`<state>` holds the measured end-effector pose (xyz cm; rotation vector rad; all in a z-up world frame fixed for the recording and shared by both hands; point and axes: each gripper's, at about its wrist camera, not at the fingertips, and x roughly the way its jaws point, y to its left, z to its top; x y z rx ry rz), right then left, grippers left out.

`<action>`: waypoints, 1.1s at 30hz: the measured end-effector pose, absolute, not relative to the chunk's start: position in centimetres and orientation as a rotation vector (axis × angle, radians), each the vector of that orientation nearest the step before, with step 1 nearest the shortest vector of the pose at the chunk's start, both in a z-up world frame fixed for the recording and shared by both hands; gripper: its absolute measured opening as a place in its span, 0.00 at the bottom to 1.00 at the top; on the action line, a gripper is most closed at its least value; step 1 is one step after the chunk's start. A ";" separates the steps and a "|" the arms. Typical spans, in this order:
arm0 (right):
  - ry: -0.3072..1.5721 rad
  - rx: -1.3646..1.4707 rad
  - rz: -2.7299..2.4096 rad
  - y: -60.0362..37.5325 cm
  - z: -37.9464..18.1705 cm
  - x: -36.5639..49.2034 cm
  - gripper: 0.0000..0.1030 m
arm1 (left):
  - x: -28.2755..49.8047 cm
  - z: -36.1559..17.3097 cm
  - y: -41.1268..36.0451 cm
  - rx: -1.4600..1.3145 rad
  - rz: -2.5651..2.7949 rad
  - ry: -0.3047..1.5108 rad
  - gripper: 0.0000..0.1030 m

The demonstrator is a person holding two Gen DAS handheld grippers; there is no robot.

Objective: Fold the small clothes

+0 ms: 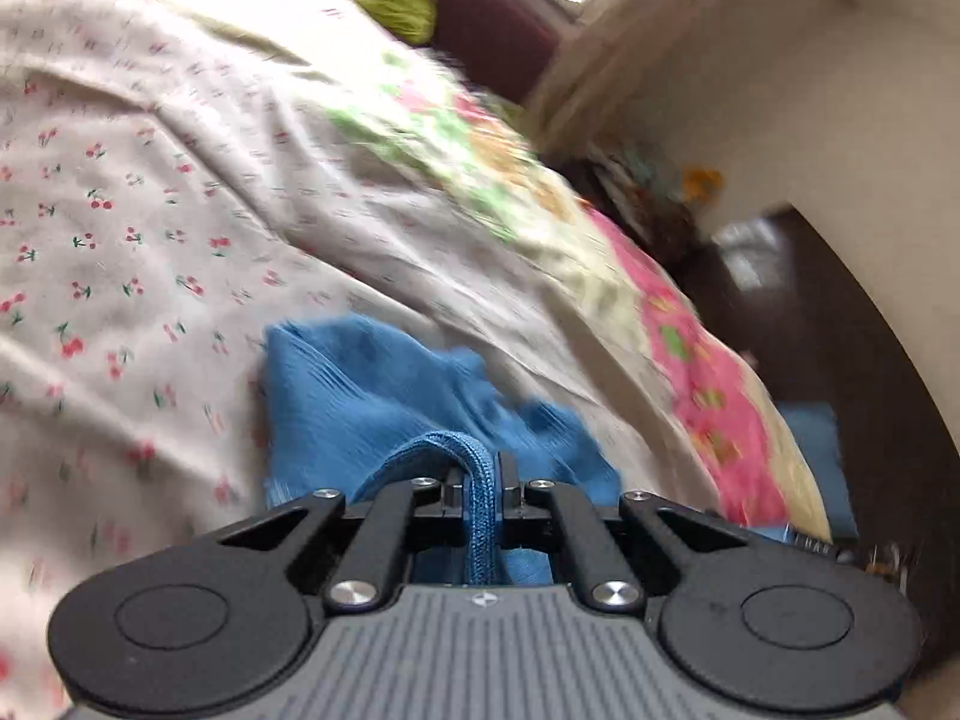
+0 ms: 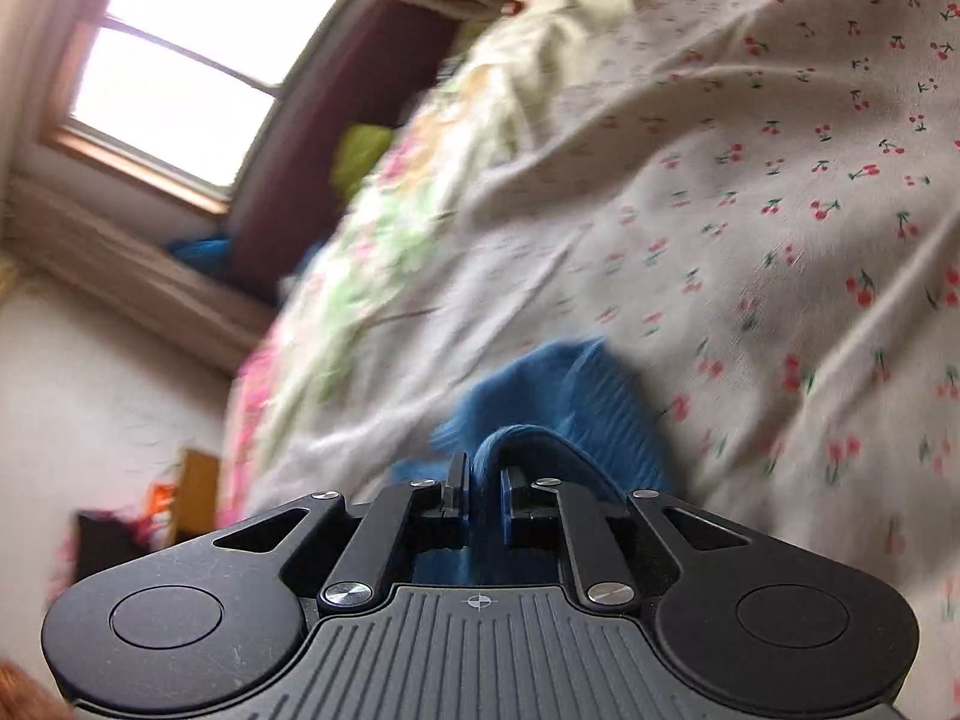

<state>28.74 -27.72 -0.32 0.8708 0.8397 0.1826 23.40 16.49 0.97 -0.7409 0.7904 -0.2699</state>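
Observation:
A small blue garment [image 1: 384,396] hangs in front of a bed covered with a white cherry-print sheet [image 1: 120,228]. My left gripper [image 1: 483,474] is shut on the garment's thick ribbed hem, which loops up between the jaws. In the right wrist view the same blue garment [image 2: 570,384] hangs in front of the cherry-print sheet [image 2: 750,210], and my right gripper [image 2: 483,474] is shut on another bunched part of its edge. Most of the garment below both grippers is hidden. Both views are blurred by motion.
A pink and green floral blanket [image 1: 690,324] runs along the bed's edge, also in the right wrist view [image 2: 372,222]. A dark headboard [image 2: 336,138], a window [image 2: 198,66], a yellow-green cloth [image 1: 396,6] and cluttered items [image 2: 180,498] by the wall lie beyond.

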 end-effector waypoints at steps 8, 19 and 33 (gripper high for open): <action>0.806 0.733 0.145 -27.2 -1.1 26.8 0.19 | 25.0 -3.1 18.7 -0.783 -0.072 0.822 0.46; 0.747 0.355 0.242 -24.0 1.0 24.8 0.24 | 20.6 -0.6 17.1 -0.624 -0.042 0.725 0.62; 0.795 0.211 0.108 -24.0 -1.5 27.6 0.20 | 23.6 -4.7 15.0 -0.430 0.035 0.845 0.64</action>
